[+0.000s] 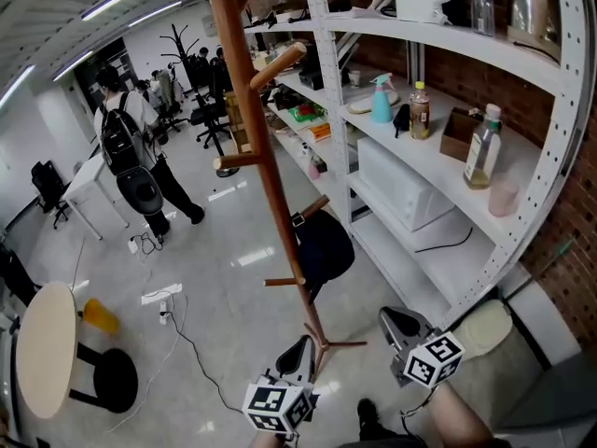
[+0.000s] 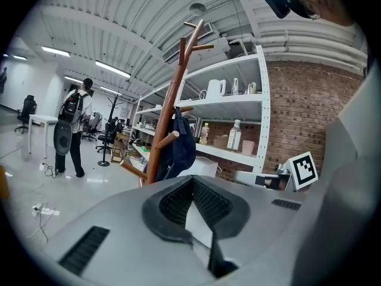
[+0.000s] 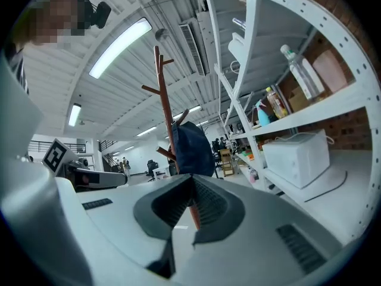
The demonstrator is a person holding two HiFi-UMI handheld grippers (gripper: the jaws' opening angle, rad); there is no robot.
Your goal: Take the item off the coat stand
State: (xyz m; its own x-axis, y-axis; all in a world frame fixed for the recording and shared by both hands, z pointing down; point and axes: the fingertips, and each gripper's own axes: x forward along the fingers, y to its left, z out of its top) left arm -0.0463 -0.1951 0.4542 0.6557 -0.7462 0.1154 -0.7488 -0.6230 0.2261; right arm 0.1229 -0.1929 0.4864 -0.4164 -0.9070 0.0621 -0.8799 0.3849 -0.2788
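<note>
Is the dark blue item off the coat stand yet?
No, in the head view the dark blue item hangs from a peg low on the coat stand.

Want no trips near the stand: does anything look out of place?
A power strip and its cable lie loose across the floor near the stand, a likely trip hazard. Nothing looks spilled or broken.

On my right I see a white shelving rack [image 1: 328, 63] against a brick wall [image 1: 571, 250]. It carries a teal spray bottle [image 1: 381, 99], a brown bottle [image 1: 420, 111] just beside it, a clear bottle [image 1: 482, 147] nearer me, and a white boxy appliance [image 1: 401, 183] one shelf lower. Far left, a person wearing a black backpack [image 1: 131, 143] stands on the floor. Near left is a round desk [image 1: 45, 348], with a black stool [image 1: 115, 379] beside it.
</note>
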